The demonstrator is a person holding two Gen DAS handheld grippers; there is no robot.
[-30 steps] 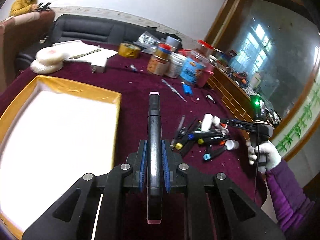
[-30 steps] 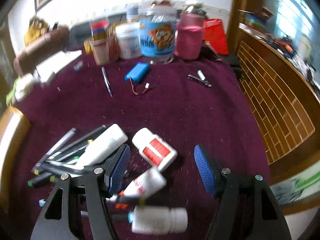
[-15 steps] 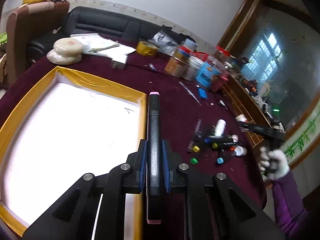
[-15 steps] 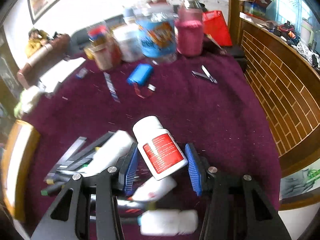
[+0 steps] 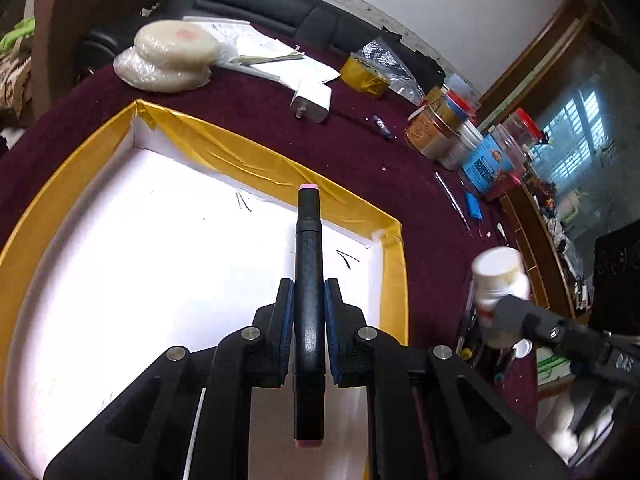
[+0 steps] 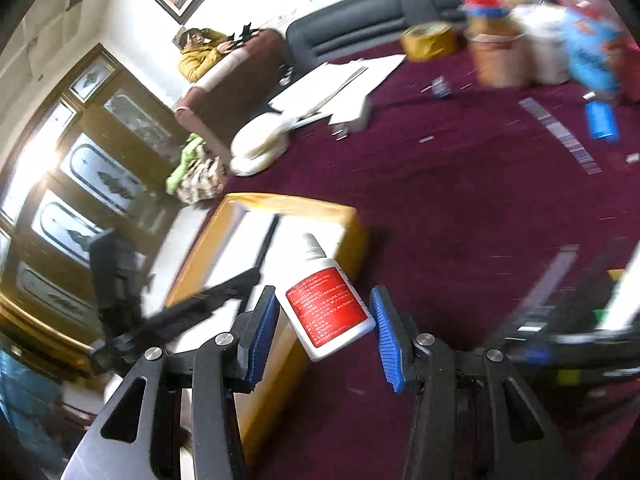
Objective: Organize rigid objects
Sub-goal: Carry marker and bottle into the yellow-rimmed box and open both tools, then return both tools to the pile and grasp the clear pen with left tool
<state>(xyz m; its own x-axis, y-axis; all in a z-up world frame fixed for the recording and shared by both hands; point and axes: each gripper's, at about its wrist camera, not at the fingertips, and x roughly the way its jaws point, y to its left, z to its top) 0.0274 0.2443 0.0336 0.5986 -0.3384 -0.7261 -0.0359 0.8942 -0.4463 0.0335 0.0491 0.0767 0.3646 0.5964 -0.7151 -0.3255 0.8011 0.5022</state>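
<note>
The black marker (image 5: 308, 280) sits clamped in the left claw (image 5: 308, 300) above the yellow-rimmed white tray (image 5: 394, 272). The right claw (image 6: 324, 320) grips a red-labelled white bottle (image 6: 330, 312) over the tray's corner. Beyond the tray on the maroon table (image 5: 360, 160) stand a tape roll (image 5: 365, 76), a charger (image 5: 312, 102) and jars (image 5: 440, 128).

One marker (image 5: 308, 300), one bottle (image 6: 328, 308), one tray (image 5: 392, 280).

My left gripper (image 5: 308, 332) pinches a glossy black plastic marker (image 5: 308, 280); beyond it lie the tray's (image 5: 256, 160) shiny yellow-taped rim and matt maroon cloth (image 5: 420, 208).
</note>
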